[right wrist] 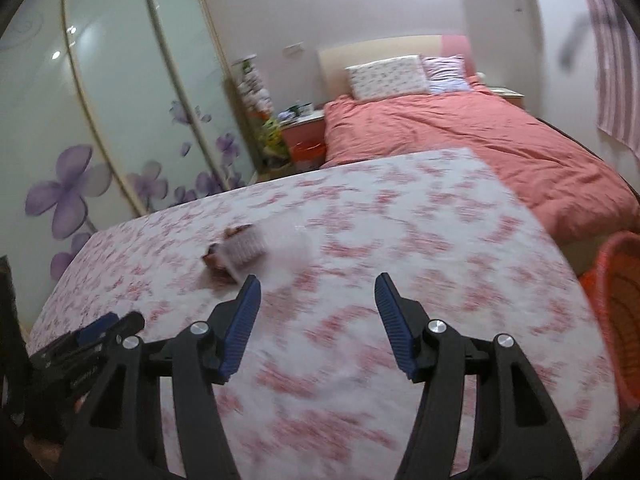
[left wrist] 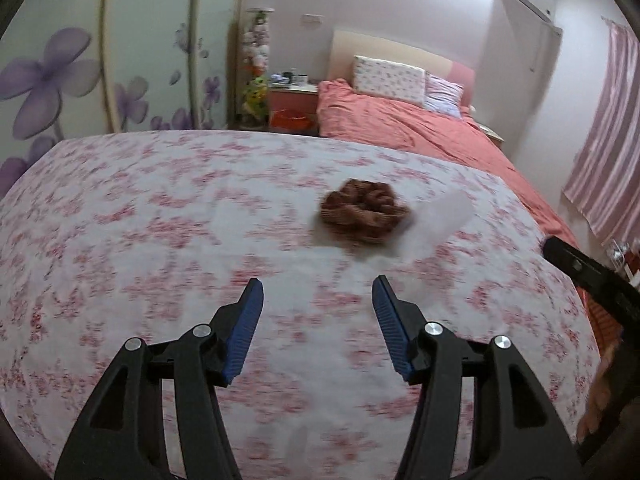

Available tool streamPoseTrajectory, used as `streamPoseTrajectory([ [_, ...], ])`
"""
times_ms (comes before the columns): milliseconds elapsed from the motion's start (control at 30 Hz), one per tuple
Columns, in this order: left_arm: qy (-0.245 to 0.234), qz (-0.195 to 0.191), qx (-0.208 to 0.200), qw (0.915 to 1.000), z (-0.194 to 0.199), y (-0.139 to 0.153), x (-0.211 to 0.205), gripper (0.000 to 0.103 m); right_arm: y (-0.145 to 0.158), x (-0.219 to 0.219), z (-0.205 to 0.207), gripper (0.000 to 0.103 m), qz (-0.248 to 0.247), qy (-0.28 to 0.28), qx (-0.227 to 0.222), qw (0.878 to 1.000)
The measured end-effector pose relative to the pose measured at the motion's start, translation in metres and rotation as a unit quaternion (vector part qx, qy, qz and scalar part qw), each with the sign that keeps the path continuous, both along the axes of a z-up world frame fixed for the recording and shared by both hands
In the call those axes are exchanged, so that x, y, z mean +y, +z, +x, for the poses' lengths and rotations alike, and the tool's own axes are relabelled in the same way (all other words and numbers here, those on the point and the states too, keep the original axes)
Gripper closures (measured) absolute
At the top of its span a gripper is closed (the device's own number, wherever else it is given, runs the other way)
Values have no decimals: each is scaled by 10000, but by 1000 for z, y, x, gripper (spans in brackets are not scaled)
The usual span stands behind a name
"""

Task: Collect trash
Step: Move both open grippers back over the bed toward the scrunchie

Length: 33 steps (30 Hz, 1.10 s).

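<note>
A brown crumpled piece of trash (left wrist: 364, 212) (right wrist: 219, 258) lies on the floral tablecloth (left wrist: 160, 240) (right wrist: 400, 240). A blurred, see-through plastic wrapper (left wrist: 438, 220) (right wrist: 276, 246) lies touching it on its right. My left gripper (left wrist: 318, 294) hovers open over the cloth, short of both, with nothing between its blue pads. My right gripper (right wrist: 318, 292) is open too and holds nothing; the trash lies ahead of it to the left. Each gripper shows in the other's view: the right one at the right edge (left wrist: 580, 268), the left one at the lower left (right wrist: 100, 332).
An orange mesh basket (right wrist: 616, 312) stands on the floor off the table's right side. Beyond the table are a bed with a coral cover (left wrist: 420, 128) (right wrist: 480, 140), a nightstand (left wrist: 294, 96) and a flowered wardrobe (right wrist: 100, 120). A hand (left wrist: 600, 400) holds the right gripper.
</note>
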<state>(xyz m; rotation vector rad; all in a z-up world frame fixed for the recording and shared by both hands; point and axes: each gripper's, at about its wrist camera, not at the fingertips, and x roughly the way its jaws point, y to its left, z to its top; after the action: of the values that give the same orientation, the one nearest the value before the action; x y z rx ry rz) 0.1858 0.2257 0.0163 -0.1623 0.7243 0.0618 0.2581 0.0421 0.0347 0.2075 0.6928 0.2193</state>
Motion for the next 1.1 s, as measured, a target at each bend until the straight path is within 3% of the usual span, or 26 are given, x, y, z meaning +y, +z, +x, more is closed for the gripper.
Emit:
streamPoseTrajectory([
  [267,217,-156,-38,9996,-5,-3,44,46,0,65,53,43,-219,-137,72,9996],
  [400,274,-217,-51,9994,-5,-6,56,46,-11,76,70,42,-670,-167,244,9973],
  [600,266,-267,-27,9993,-3,-10,60,46,-18,24,46,37,-967,-624,167,9932],
  [800,113,-305,-45,9995,-1,-7,48,46,-28,-21,36,38,-842,-1076,375,9899],
  [967,-20,-226,-105,9997,-4,-2,38,46,-32,-7,22,38,-369,-733,450,9956],
  [1100,-2,-243,-96,9997,-7,-3,40,46,-41,28,13,39,-564,-313,492,9967],
])
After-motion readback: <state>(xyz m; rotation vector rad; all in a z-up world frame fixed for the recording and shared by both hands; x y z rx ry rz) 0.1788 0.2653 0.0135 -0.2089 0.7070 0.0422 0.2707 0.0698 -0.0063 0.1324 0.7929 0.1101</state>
